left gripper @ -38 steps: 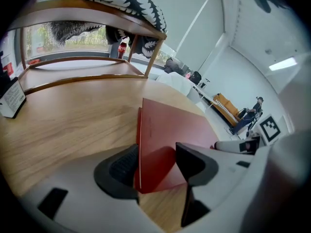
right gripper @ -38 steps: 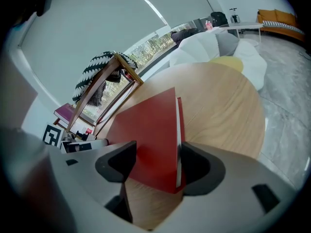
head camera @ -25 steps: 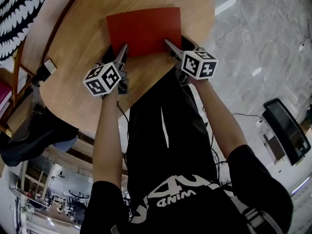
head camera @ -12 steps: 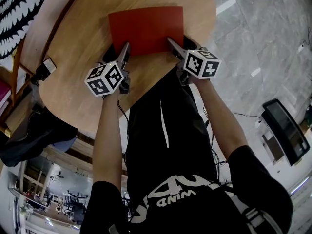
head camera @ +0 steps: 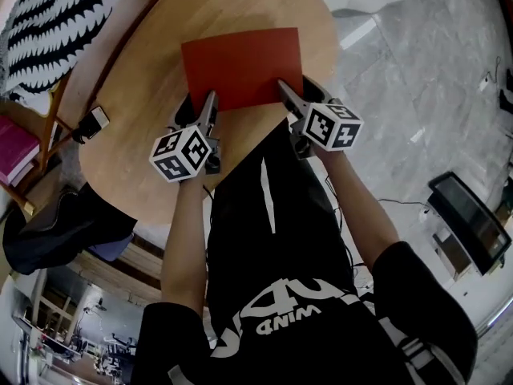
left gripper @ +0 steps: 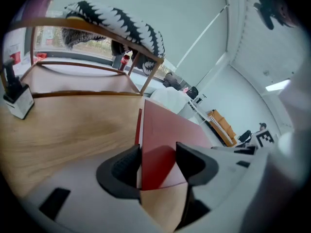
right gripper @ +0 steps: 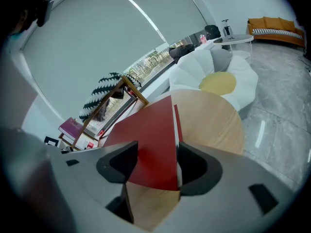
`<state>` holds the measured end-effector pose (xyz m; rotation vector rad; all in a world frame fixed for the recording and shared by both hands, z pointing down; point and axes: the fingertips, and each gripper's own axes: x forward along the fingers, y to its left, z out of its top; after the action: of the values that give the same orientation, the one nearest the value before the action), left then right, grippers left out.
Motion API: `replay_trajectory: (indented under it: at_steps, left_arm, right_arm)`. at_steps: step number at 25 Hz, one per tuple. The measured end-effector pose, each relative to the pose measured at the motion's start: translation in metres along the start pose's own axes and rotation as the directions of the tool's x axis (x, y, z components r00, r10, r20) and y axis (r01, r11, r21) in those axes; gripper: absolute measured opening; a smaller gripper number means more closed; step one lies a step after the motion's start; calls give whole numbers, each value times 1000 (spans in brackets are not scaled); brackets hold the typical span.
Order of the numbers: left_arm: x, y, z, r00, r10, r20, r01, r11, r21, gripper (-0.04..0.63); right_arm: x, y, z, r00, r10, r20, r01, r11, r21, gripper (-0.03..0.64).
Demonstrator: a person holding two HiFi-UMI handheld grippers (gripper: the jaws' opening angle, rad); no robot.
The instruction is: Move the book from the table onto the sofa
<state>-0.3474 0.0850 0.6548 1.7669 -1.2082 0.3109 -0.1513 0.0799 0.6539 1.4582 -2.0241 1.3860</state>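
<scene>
Overhead, a red book (head camera: 240,62) hangs over the middle of a round wooden bench (head camera: 128,87), pinched at its two near corners by a person's hand-held grippers. The left gripper (left gripper: 158,161) has its jaws closed on the corner at 7 o'clock. The right gripper (right gripper: 156,161) holds the corner at 5 o'clock, and its jaws have just been closing with the book between them. Along either pair, bare wood shows on the near side of the book, whose cover lies roughly level.

The bench top is pale, lightly grained timber, and a small black-and-white device (head camera: 96,119) sits on it at 8 o'clock from the book. Pink books (head camera: 20,151) lie on a low rack farther out on the same line. A black-and-white striped throw (head camera: 64,14) drapes a wooden frame at 10 o'clock. Grey veined stone floor (head camera: 425,54), streaked with light reflections, fills the side from 1 to 5 o'clock. A white sofa (right gripper: 214,64) with a yellow cushion (right gripper: 217,83) stands past the bench's far rim at 2 o'clock. A dark screen (head camera: 469,219) rests on the floor at 4 o'clock. An orange sofa (right gripper: 272,25) lines the far wall.
</scene>
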Motion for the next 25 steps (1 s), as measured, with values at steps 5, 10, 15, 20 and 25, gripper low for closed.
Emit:
replay_trajectory:
  at_steps: [5,10,15,20,25]
  left_arm:
    - [-60,-43,47,999,16,43,-17,1000,21,236]
    - [-132,-88,83,998,0,69,-2,1000,29,236]
    - [-203,-132,116,993,-16,119,8,998,68,236]
    - [-230,-173,142,984,-44,171,22,992,128,236]
    - [-240,-199,139,983,-94,160,66,983,174,236]
  right_arm:
    - [-60,48,32,999,15,30,-15,1000,2,259]
    - [-132,106,61,998,22,64,-20,999,-28,258]
    - [-201,157,84,990,43,132,-37,998,-51,258]
    - [-243,171,111,975,68,211,-56,996,-63,258]
    - [-276,169,109,964,53,260,-41,998,-51,256]
